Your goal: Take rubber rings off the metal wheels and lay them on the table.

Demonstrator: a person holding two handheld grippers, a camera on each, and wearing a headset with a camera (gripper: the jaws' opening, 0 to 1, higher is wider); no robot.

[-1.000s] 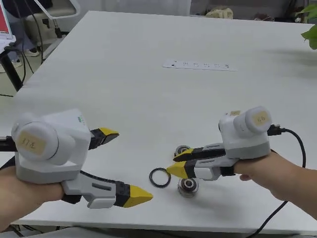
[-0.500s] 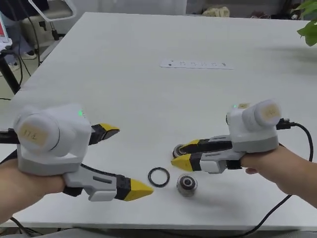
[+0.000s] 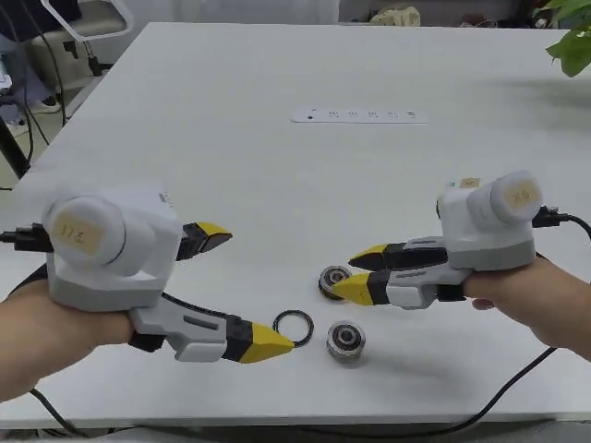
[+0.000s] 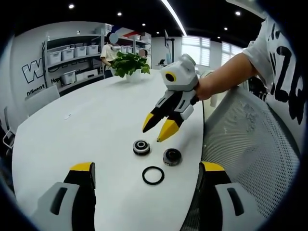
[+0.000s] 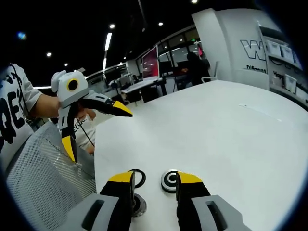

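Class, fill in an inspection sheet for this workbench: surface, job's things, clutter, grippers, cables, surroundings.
Surface: white table.
Job's things: one black rubber ring lies flat on the table. The near wheel and far wheel stand beside it; whether they carry rings cannot be told.
Clutter: white power strip, farther out.
Grippers: left gripper open wide, empty. Right gripper slightly open, empty, tips close to the far wheel.
Cables: right cable and left cable, both black, one at each gripper's rear.
Surroundings: plant, mesh chair.
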